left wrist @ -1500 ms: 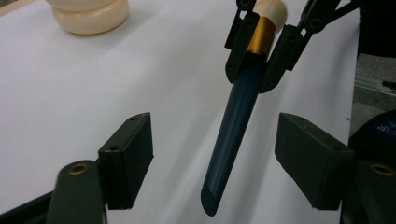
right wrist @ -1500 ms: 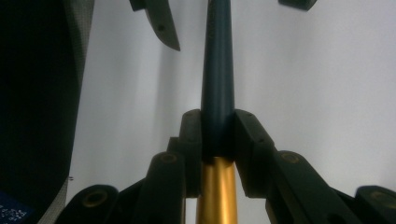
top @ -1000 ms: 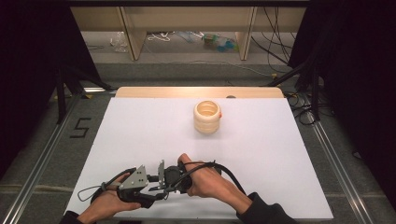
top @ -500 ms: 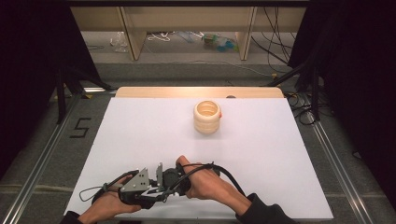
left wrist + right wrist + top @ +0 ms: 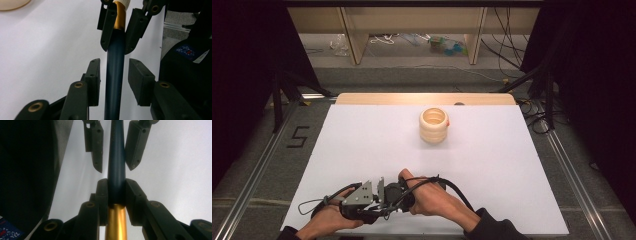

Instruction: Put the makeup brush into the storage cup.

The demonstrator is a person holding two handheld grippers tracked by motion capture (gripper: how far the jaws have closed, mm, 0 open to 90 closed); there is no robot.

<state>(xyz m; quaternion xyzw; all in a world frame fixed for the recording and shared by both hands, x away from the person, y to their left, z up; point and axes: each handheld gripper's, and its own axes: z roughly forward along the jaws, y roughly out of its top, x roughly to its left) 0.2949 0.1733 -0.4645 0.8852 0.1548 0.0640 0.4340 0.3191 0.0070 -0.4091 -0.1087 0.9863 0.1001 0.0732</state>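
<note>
A brush with a dark blue handle and a gold ferrule lies level between my two grippers near the table's front edge. In the right gripper view my right gripper is shut on the blue handle just past the ferrule. My left gripper faces it with its jaws open on either side of the handle, a gap at each side. In the high view the left gripper and the right gripper meet nose to nose, each held by a hand. A cream ribbed cup stands upright far back on the table.
The white tabletop has a wooden strip along its far edge. Metal rails run beside the table on both sides. Cables and shelving legs lie on the floor beyond.
Both hands with the grippers have drifted slightly toward the front edge. The cup has not moved.
</note>
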